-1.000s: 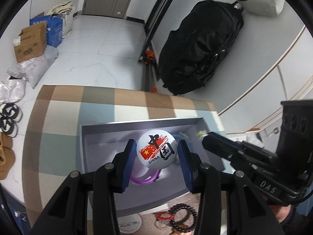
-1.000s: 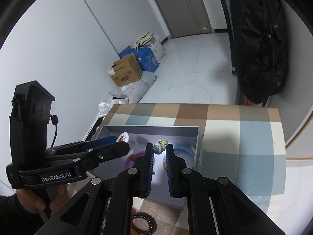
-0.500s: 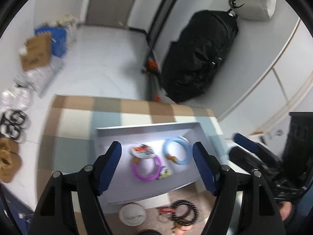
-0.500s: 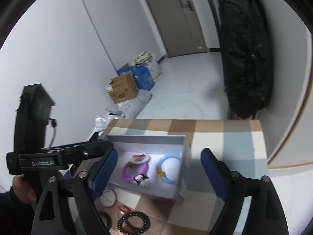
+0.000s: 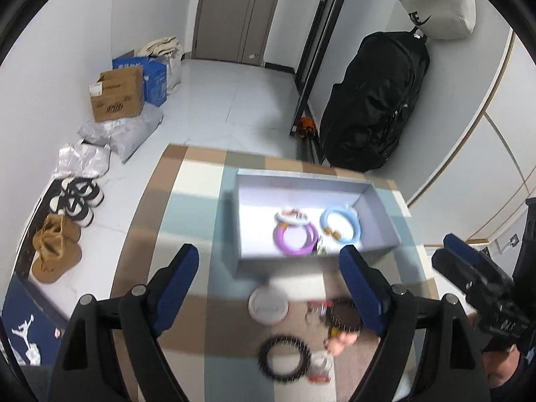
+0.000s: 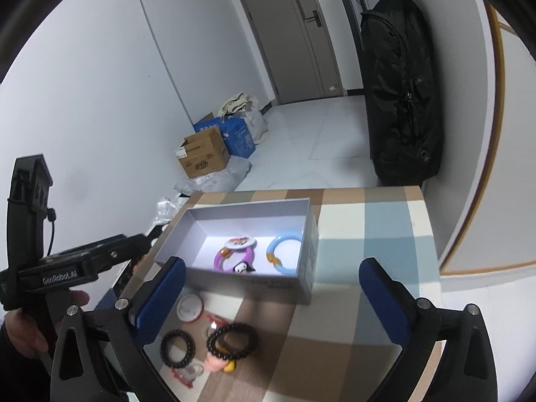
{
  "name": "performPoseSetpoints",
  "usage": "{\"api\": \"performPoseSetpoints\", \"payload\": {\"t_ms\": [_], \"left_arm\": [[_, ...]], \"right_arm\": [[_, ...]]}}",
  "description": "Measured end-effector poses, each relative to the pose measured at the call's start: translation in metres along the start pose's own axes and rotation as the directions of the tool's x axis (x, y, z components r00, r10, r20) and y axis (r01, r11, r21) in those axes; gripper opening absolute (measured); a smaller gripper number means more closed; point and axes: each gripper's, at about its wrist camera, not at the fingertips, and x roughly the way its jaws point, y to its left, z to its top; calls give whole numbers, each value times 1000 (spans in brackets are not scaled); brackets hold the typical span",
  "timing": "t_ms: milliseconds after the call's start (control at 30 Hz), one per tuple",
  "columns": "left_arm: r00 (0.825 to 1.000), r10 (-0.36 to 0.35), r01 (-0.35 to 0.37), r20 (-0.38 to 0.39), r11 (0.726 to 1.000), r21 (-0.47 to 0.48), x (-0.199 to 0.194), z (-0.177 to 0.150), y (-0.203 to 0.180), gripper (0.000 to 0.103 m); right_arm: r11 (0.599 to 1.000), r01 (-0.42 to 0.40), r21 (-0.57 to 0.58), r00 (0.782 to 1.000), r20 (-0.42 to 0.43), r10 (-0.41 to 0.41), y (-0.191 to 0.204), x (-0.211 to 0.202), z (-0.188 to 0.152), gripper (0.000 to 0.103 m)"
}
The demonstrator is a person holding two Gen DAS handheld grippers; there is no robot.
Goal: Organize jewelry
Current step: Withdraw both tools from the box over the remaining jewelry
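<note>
1. Your left hand-held gripper (image 5: 269, 268) had its blue pads far apart, and the jaws were opening with nothing between them.
2. Your right hand-held gripper (image 6: 271, 288) was spread very wide too, its jaws opening with nothing in them.
3. The grey box (image 6: 310, 251) sat on the checked table (image 6: 385, 234), past both grippers.
4. Inside the box lay a purple ring (image 6: 234, 258), a blue ring (image 6: 283, 254) to its right, and a round badge (image 6: 239, 242) touching the purple ring's far edge.
5. A small black and white toy (image 6: 242, 268) lay on the near side of the purple ring.
6. On the table, nearer to you than the box, were a white round badge (image 6: 190, 306) and two black bead bracelets (image 6: 177, 348) (image 6: 232, 336).
7. A few small bits lay beside the bracelets, too blurred to name.
8. Your hand (image 6: 23, 331) held the left gripper's handle at the left edge of the right camera view.
</note>
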Motion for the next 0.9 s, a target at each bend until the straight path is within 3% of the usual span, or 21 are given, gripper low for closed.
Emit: {"api": "performPoseSetpoints", "payload": {"t_ms": [233, 433, 667, 900], "left_arm": [[997, -7, 5, -74, 1000, -27, 0, -25, 11, 83], [981, -49, 44, -190, 999, -31, 12, -47, 9, 83], [963, 77, -64, -258, 996, 59, 28, -62, 2, 83], [959, 104, -79, -262, 992, 102, 32, -65, -2, 81]], "right_arm": [[999, 16, 33, 1000, -21, -15, 2, -9, -17, 103], [998, 36, 45, 998, -50, -33, 2, -13, -31, 103], [998, 56, 39, 997, -59, -53, 0, -20, -39, 103], [998, 53, 27, 997, -60, -52, 1, -22, -41, 103]]}}
